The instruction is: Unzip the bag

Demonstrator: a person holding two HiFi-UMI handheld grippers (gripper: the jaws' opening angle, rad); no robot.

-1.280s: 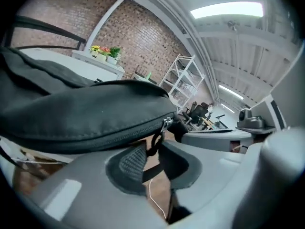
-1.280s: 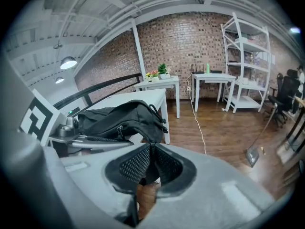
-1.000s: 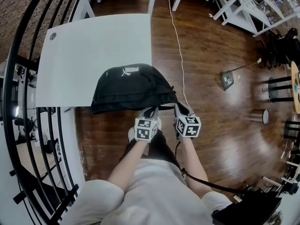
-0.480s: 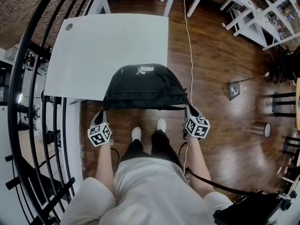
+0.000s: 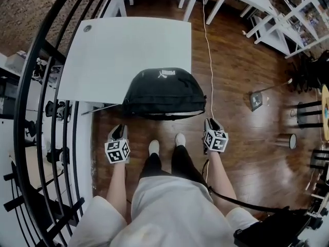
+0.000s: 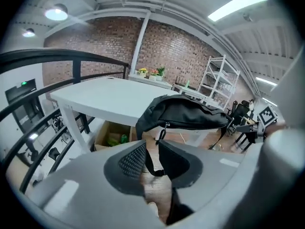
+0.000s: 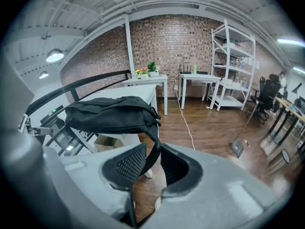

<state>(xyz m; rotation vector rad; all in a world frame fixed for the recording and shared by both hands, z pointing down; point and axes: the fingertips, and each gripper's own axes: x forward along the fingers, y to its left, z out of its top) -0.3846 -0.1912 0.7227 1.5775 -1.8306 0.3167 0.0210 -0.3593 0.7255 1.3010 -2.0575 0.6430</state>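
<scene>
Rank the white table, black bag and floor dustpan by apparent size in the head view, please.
Largest: white table.
Middle: black bag.
Smallest: dustpan, lying farther off on the floor.

From the head view, the bag (image 5: 164, 91) overhangs and covers the table's (image 5: 128, 50) edge at 6 o'clock, and its zip is too small to tell whether it is open or closed. The person (image 5: 169, 210) hides the floor (image 5: 247, 138) at 6 o'clock. A round table (image 5: 324, 94) at 3 o'clock and a black object (image 5: 270, 231) at 5 o'clock are cut off by the picture's edge. In the left gripper view, a box (image 6: 102, 137) at 8 o'clock holds things too small to name. In the right gripper view, the shelf's (image 7: 233, 66) contents at 1 o'clock are too small to tell.
</scene>
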